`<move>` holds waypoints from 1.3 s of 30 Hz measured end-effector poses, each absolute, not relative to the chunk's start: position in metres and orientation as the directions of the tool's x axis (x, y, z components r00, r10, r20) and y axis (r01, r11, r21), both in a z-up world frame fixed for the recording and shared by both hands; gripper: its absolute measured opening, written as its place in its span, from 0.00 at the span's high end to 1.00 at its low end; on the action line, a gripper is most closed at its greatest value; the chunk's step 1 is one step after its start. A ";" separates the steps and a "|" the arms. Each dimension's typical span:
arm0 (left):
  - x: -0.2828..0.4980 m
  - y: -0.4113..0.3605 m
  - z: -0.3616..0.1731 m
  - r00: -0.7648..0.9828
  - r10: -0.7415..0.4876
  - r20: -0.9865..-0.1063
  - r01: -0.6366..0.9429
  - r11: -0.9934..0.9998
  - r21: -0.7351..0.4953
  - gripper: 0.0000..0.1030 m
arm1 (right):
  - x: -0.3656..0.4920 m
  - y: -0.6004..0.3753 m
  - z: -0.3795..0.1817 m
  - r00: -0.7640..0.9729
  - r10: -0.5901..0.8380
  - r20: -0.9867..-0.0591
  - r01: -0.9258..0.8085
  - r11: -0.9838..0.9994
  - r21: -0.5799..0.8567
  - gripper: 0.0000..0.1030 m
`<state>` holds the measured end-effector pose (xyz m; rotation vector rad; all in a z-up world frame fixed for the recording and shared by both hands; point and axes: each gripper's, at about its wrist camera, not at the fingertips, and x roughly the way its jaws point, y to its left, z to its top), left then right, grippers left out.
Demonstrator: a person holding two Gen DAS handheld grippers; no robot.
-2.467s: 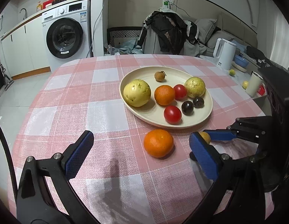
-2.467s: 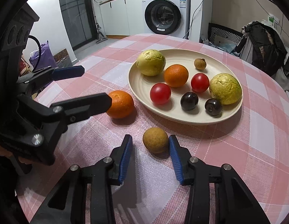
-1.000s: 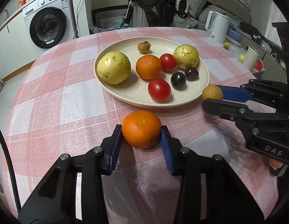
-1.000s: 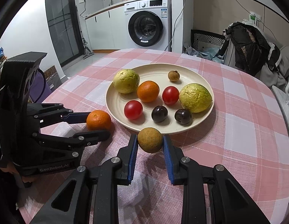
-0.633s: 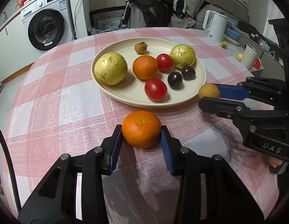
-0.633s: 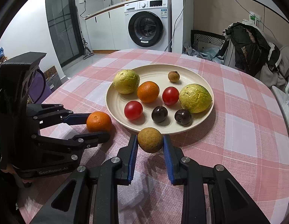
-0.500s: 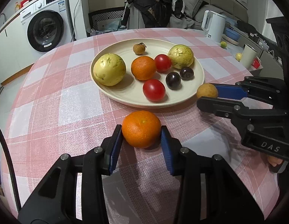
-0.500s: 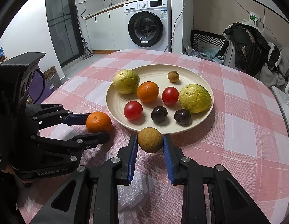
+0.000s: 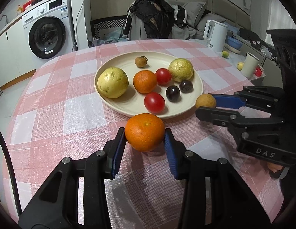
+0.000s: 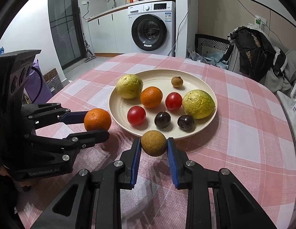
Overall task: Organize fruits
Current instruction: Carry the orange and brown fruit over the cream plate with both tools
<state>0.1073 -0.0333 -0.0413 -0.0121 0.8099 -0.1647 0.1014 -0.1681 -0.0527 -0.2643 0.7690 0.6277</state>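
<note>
Since the earlier frames both tongs have closed on their fruit and lifted it from the cloth toward the plate. The left tongs are clamped on the round orange tangerine, blue pads pressed to either side, held just short of the near rim of the round cream plate. The right tongs are likewise closed on the small brown round fruit, also at the plate's near rim. Both fruits appear raised off the pink-and-white checked table, shadows showing beneath. The plate, toward the table's far side, already carries two yellow-green fruits, an orange, two red tomatoes, two dark plums and a small brown fruit. Judged step: carrying the last loose fruits to the plate. The next move calls for advancing each over the rim to a bare patch, lowering, then opening; the round fruit may roll on release.
</note>
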 end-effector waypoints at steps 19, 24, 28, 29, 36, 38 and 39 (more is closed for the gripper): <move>0.098 -0.025 -0.019 0.767 -0.141 -0.626 0.109 0.990 -0.090 0.64 | 0.102 -0.174 -0.048 0.573 0.452 -0.683 -0.602 0.798 0.023 0.73; 0.103 -0.024 -0.019 0.767 -0.131 -0.628 0.093 0.991 -0.093 0.64 | 0.103 -0.175 -0.049 0.568 0.453 -0.687 -0.603 0.797 0.027 0.73; 0.109 -0.025 -0.020 0.769 -0.126 -0.627 0.087 0.992 -0.093 0.64 | 0.104 -0.174 -0.048 0.569 0.461 -0.681 -0.603 0.797 0.037 0.73; 0.110 -0.026 -0.020 0.770 -0.122 -0.627 0.084 0.992 -0.090 0.64 | 0.105 -0.173 -0.048 0.569 0.464 -0.679 -0.603 0.797 0.040 0.73; 0.129 -0.027 -0.025 0.763 -0.097 -0.639 0.056 0.995 -0.083 0.64 | 0.114 -0.162 -0.052 0.569 0.462 -0.680 -0.597 0.801 0.045 0.73; 0.134 -0.028 -0.028 0.759 -0.093 -0.644 0.051 0.995 -0.084 0.64 | 0.117 -0.159 -0.053 0.562 0.460 -0.687 -0.594 0.803 0.051 0.73; 0.135 -0.028 -0.029 0.758 -0.091 -0.646 0.049 0.995 -0.082 0.64 | 0.118 -0.159 -0.053 0.563 0.461 -0.686 -0.592 0.804 0.055 0.73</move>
